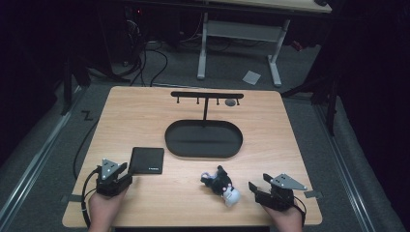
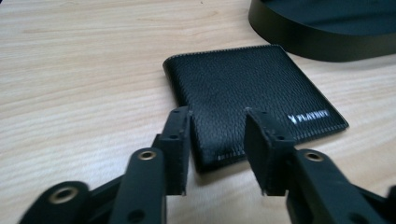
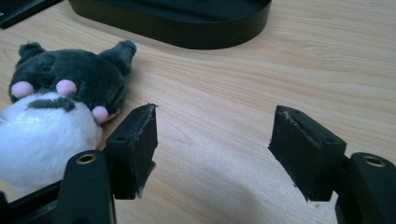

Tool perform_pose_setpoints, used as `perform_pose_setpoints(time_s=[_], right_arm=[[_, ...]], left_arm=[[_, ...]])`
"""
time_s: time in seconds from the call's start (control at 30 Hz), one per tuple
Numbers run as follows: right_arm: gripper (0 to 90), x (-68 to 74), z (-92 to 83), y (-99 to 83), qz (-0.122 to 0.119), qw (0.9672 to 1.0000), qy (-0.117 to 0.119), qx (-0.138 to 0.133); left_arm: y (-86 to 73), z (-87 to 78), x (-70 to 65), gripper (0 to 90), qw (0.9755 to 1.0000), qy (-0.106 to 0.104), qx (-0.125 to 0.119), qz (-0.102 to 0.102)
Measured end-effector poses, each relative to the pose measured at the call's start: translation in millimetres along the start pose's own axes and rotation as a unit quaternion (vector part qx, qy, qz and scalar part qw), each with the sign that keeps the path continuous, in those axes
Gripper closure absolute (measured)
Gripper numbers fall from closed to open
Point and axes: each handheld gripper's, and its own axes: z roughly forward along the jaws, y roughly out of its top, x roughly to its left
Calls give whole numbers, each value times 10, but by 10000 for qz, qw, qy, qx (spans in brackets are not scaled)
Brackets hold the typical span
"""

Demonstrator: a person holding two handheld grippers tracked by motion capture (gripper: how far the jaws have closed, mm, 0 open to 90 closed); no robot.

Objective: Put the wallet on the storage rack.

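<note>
Two views, wallet (image 2: pixel 252 93) logo legible close-up, rack (image 1: pixel 207 95) overhead

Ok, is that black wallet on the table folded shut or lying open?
Folded shut. The wallet lies flat on the table as one closed square, its logo cover facing up and its edges lined up, with no inner pockets showing.

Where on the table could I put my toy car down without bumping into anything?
The bare wood left of the oval black tray, behind the flat black leather wallet, is free. So is the strip right of the tray. In front it is crowded: wallet, grey-and-white plush toy, left gripper, right gripper.
</note>
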Motion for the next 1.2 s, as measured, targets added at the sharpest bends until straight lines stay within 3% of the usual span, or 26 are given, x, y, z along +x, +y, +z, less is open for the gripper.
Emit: perform_pose_setpoints(time_s=[0.1, 0.3, 0.57, 0.9, 1.1, 1.2], right_arm=[[319, 0, -20, -21, 19, 10000, -30, 19], [320, -31, -83, -90, 84, 9999, -109, 52], [321, -48, -124, -123, 119, 9998, -154, 52], [324, -34, -101, -118, 89, 9998, -136, 70], [329, -24, -66, -121, 56, 9998, -120, 135], [330, -11, -50, -121, 73, 9998, -110, 150]], left_arm=[[19, 52, 16, 561, 10000, 7, 27, -42], [65, 166, 55, 494, 9993, -112, 150, -315], [86, 248, 61, 382, 9981, -261, 303, -459], [55, 253, 118, 412, 9950, -486, 383, -790], [46, 245, 123, 459, 9944, -503, 393, -837], [27, 227, 154, 522, 9929, -529, 367, -997]])
